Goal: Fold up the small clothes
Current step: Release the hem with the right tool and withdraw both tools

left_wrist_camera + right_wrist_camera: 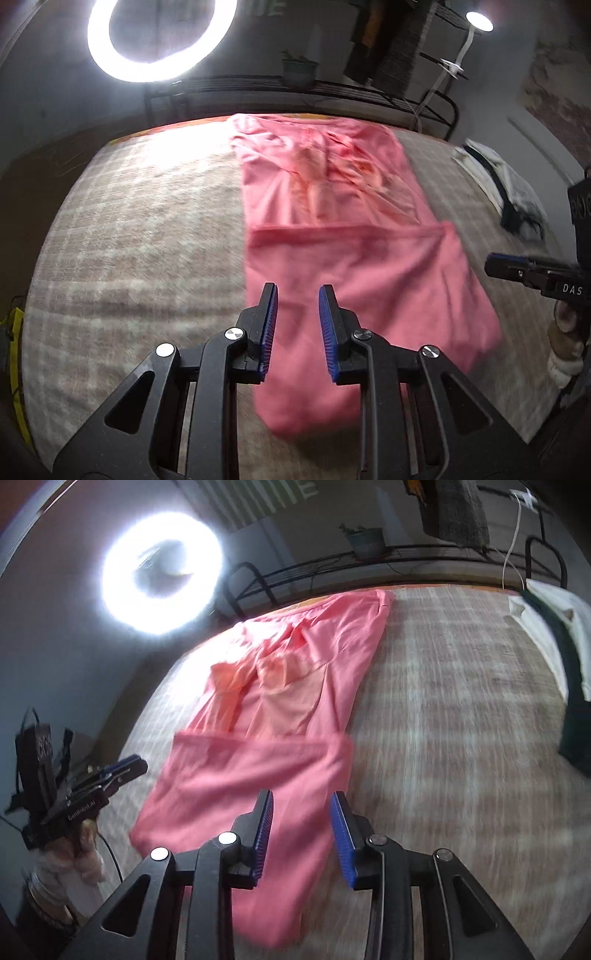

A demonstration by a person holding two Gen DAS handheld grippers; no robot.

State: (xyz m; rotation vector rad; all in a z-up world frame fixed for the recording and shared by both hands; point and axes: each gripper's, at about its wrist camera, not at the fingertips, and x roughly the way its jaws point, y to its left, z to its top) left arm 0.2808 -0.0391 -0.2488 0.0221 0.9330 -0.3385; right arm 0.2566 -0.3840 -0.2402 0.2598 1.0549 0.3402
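A pink garment [332,229] lies flat on a beige checked bed cover [140,229], its near part folded over the far part. It also shows in the right wrist view [266,738]. My left gripper [297,295] is open and empty, held above the garment's near left part. My right gripper [301,801] is open and empty, above the garment's near right edge. The right gripper shows at the right edge of the left wrist view [517,271]. The left gripper shows at the left of the right wrist view [114,771].
A white and dark green garment [554,635] lies at the far right of the bed cover [461,720]. A bright ring light [159,33] and a black metal rack [332,88] with a potted plant [299,68] stand behind the bed.
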